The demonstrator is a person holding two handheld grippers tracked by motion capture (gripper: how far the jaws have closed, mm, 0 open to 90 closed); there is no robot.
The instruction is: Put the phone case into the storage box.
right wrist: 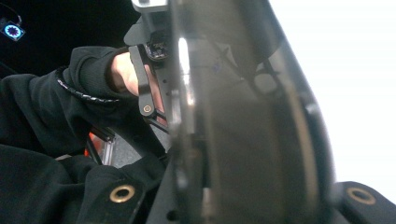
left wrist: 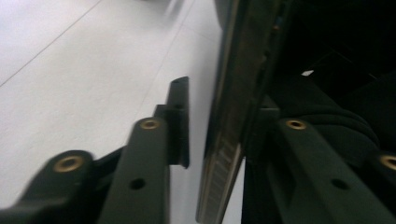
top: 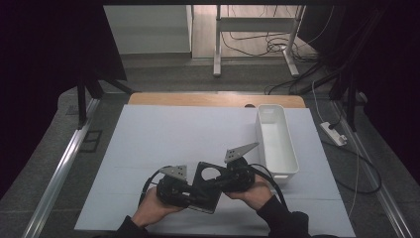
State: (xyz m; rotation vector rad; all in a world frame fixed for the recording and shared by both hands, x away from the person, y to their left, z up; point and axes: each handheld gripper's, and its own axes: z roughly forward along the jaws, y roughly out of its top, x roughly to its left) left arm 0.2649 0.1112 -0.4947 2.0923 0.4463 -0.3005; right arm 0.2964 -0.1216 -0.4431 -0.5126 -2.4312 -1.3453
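A black square plate with a round hole is held tilted just above the white mat, near the table's front edge. My left gripper is shut on the plate's left side and my right gripper on its right side. In the left gripper view the plate stands edge-on between the two jaws, which press against it. The right gripper view has the plate very close and blurred between its jaws, with the other hand and its gripper behind it.
A long white bin stands on the right of the white mat, close to my right hand. A wooden table edge runs along the back. A power strip and cables lie on the floor at the right.
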